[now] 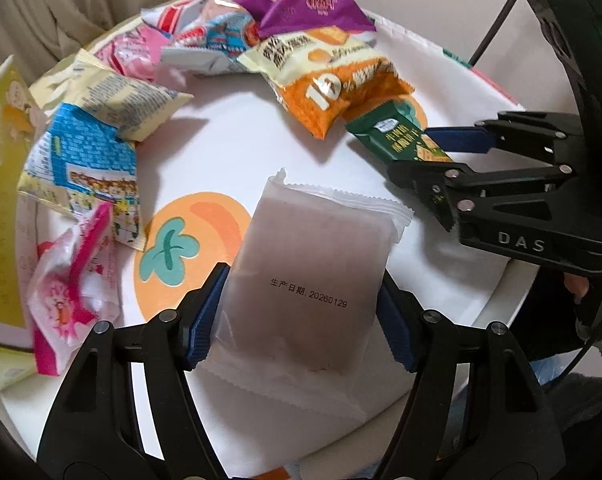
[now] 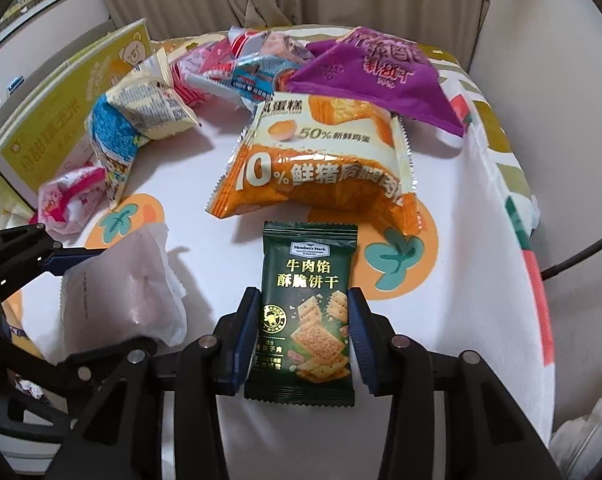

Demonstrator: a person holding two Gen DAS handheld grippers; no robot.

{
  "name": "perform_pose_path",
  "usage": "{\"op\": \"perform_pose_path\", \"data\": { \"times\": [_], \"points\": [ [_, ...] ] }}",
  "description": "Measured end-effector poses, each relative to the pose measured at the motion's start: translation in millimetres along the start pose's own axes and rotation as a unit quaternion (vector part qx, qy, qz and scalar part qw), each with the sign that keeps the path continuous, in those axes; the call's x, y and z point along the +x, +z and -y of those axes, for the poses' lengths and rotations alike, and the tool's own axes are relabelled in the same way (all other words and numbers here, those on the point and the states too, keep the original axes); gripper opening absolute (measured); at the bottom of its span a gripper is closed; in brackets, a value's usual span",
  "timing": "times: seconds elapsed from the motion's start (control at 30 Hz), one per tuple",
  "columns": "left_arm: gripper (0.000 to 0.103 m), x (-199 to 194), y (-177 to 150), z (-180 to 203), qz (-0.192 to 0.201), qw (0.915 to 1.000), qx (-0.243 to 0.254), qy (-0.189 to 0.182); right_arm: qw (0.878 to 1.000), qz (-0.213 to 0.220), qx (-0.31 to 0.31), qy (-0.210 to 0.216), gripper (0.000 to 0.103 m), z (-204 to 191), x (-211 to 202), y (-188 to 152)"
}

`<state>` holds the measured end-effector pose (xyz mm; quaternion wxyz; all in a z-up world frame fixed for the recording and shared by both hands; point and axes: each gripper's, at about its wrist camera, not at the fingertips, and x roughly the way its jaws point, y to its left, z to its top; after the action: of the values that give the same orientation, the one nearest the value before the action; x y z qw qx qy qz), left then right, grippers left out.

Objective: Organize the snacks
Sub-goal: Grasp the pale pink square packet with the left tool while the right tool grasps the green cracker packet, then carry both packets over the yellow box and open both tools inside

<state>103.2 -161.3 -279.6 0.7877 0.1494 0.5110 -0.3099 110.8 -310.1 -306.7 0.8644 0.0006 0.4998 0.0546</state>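
A round table under a white cloth printed with orange fruit (image 2: 229,148) is set before beige curtains, with crinkled snack bags heaped from nine to one o'clock. A frosted translucent sachet holding a soft purplish cake (image 1: 305,280) is clasped across its width by the left gripper (image 1: 301,316); it is judged light and crushable. The dark green foil cracker packet (image 2: 307,312), at six o'clock, is pinched by the clenched right gripper (image 2: 304,336); its contents are judged brittle, so the sealed edges are preferred.

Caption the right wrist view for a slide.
Right gripper shut on a green cracker packet, orange snack bag behind it.
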Motion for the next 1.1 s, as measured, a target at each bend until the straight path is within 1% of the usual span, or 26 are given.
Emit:
{"op": "perform_pose_path", "data": {
  "times": [0.17, 0.3, 0.43, 0.57, 0.7, 0.83, 0.97, 1.1],
  "points": [
    [0.066, -30.3, 7.0, -6.1, 0.021, 0.9996, -0.017, -0.001, 1.000, 0.013, 0.013, 0.004, 0.040, 5.2, -26.8, 9.2],
    [0.066, -68.2, 17.0, -20.2, 0.046, 0.9980, -0.044, -0.003, 0.999, 0.028, 0.013, 0.010, 0.040, 1.0, -57.9, 22.6],
    [0.066, -101.8, 30.2, -39.8, 0.072, 0.9940, -0.081, -0.003, 0.998, 0.051, 0.004, 0.031, 0.040, -17.1, -87.3, 47.9],
    [0.066, -137.4, 34.9, -65.6, 0.098, 0.9888, -0.111, 0.016, 0.996, 0.079, -0.014, 0.049, 0.040, -44.1, -111.4, 72.7],
    [0.066, -172.4, 31.2, -105.4, 0.115, 0.9830, -0.135, 0.046, 0.991, 0.105, -0.031, 0.078, 0.040, -83.6, -127.0, 103.0],
    [0.066, -201.5, 19.9, -159.7, 0.123, 0.9752, -0.167, 0.076, 0.986, 0.120, -0.048, 0.105, 0.040, -127.0, -132.4, 129.8],
    [0.066, -215.6, 7.5, -215.4, 0.122, 0.9673, -0.198, 0.101, 0.982, 0.119, -0.060, 0.132, 0.040, -168.2, -124.7, 151.5],
    [0.066, -216.7, -6.3, -267.0, 0.111, 0.9609, -0.222, 0.123, 0.980, 0.111, -0.071, 0.148, 0.040, -214.6, -109.6, 174.1]
  ]
}}
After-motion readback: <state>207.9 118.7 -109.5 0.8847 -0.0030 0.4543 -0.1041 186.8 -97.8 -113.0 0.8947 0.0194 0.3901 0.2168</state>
